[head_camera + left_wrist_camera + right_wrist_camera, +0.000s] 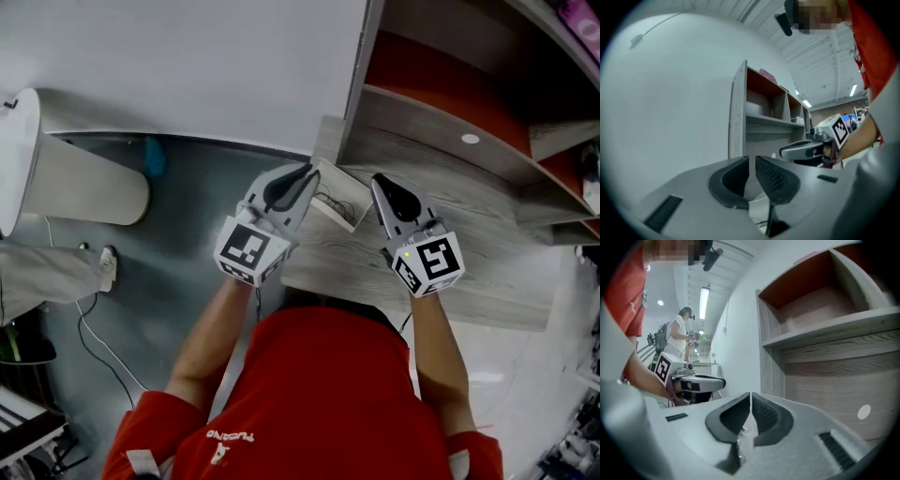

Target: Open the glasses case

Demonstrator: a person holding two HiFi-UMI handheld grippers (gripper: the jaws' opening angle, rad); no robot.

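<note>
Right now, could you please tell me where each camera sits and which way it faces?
Head view: on the person's head, facing steeply down at the wooden desk; shows the forearms, red shirt, left claw and right claw.
Left gripper view: on the left claw, facing level along its jaws toward the shelf unit; shows the right claw.
Right gripper view: on the right claw, facing the same shelf unit; shows the left claw.
Shared: each gripper view catches the other claw; both see the shelf unit.

left gripper ajar, right gripper closed
</note>
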